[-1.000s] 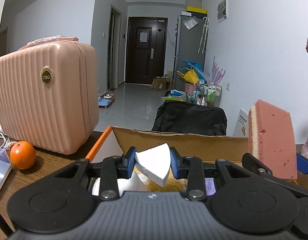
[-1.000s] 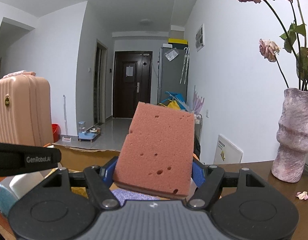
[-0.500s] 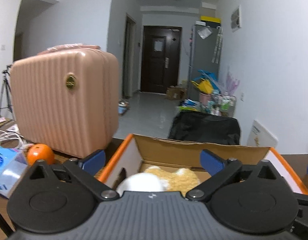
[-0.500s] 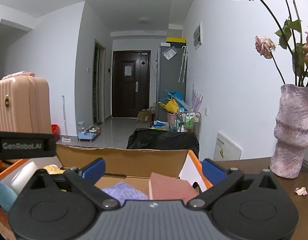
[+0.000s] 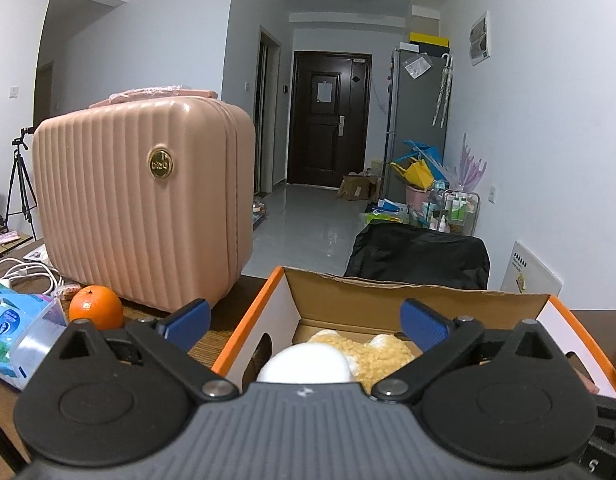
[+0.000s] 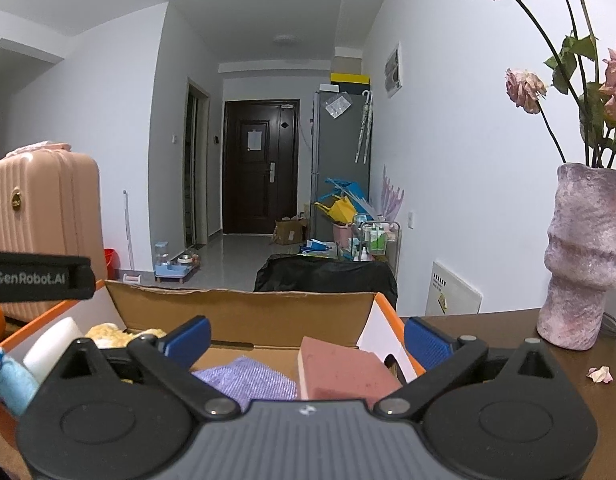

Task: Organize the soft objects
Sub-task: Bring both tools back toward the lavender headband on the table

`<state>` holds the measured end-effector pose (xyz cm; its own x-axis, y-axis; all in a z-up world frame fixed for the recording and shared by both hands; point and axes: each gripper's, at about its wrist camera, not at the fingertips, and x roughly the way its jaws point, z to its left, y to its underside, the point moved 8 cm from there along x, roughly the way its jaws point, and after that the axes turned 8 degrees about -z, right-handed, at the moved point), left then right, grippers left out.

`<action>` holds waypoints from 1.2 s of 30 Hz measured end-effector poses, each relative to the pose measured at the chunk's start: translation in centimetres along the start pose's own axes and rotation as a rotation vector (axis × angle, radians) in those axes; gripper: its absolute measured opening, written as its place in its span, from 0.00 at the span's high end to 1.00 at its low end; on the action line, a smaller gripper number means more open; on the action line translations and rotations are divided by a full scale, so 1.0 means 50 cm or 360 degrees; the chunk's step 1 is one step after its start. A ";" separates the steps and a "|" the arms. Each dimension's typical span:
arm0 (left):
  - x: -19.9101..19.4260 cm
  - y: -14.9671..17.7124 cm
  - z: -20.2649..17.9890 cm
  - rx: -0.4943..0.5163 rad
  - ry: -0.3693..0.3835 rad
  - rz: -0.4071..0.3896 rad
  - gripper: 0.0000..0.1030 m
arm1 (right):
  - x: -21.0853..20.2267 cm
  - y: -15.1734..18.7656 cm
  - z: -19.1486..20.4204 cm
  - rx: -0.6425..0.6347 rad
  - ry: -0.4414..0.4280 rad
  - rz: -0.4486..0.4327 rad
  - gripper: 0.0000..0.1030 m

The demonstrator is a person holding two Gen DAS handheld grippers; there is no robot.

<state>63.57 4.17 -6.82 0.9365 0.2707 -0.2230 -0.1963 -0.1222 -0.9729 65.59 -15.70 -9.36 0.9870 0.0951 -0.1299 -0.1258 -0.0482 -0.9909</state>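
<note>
A cardboard box [image 5: 411, 302] with orange rims [image 6: 244, 312] sits on the table in front of both grippers. In it lie a white sponge [image 5: 306, 362], a tan plush toy [image 5: 377, 352], a purple cloth [image 6: 248, 378] and a pink sponge [image 6: 339, 368]. A blue plush [image 6: 6, 380] shows at the box's left edge in the right wrist view. My left gripper [image 5: 306, 320] stands open above the box's left part, nothing between its fingers. My right gripper [image 6: 308, 338] is open above the pink sponge, holding nothing.
A pink ribbed suitcase [image 5: 144, 200] stands left of the box, with an orange [image 5: 95, 307], a blue packet [image 5: 12, 332] and white cables [image 5: 24, 270] beside it. A purple vase [image 6: 583, 260] with dried roses stands at the right. A petal [image 6: 599, 374] lies near it.
Both grippers opened wide. The white sponge dropped from the left one and the pink sponge from the right one; both now lie in the box.
</note>
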 end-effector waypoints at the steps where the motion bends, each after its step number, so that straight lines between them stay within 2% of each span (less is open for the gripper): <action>1: -0.003 -0.001 0.002 -0.0003 0.0000 -0.0001 0.00 | -0.003 0.001 0.001 -0.0006 -0.0003 -0.0003 0.00; 8: -0.025 -0.008 0.020 -0.0044 0.0001 -0.0026 0.00 | -0.034 -0.005 -0.003 -0.0014 0.0008 -0.0064 0.00; 18: -0.074 -0.001 0.050 -0.0012 -0.0017 -0.0058 0.00 | -0.085 -0.004 -0.017 -0.0004 0.0026 -0.0113 0.00; 36: -0.190 0.032 0.103 0.0063 -0.0033 -0.0078 0.00 | -0.210 0.018 -0.015 -0.0031 0.0020 -0.0104 0.00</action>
<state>52.84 6.33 -6.59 0.9391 0.2950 -0.1760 -0.1623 -0.0706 -0.9842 55.17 -17.47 -8.86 0.9942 0.0862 -0.0646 -0.0594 -0.0616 -0.9963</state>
